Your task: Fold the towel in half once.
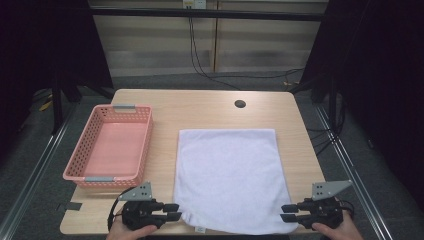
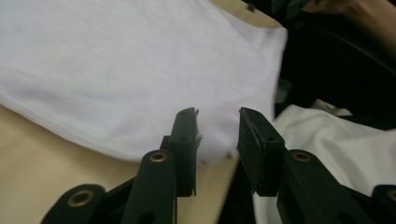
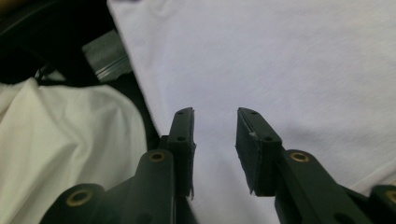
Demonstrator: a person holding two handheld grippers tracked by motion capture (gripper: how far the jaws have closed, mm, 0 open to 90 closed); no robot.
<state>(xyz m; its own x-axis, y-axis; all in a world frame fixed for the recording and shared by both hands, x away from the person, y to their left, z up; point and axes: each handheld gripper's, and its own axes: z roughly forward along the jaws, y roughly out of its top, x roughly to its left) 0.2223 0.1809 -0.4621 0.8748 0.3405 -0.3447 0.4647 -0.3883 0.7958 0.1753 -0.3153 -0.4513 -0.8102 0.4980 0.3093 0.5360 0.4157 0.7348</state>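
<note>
A white towel (image 1: 227,175) lies flat on the wooden table (image 1: 200,107), its near edge at the table's front. My left gripper (image 1: 175,211) lies level at the towel's near left corner, fingertips pointing right and touching the cloth's edge. In the left gripper view its jaws (image 2: 218,126) stand apart over that corner of the towel (image 2: 116,65), pads not pressing. My right gripper (image 1: 286,212) mirrors it at the near right corner, pointing left. Its jaws (image 3: 215,126) stand apart above the towel (image 3: 280,60) with nothing pinched.
An empty pink plastic basket (image 1: 112,145) stands on the table's left side, close to the towel's left edge. A round cable hole (image 1: 240,104) is at the back. The person's white garment (image 3: 60,140) hangs just beyond the table's front edge.
</note>
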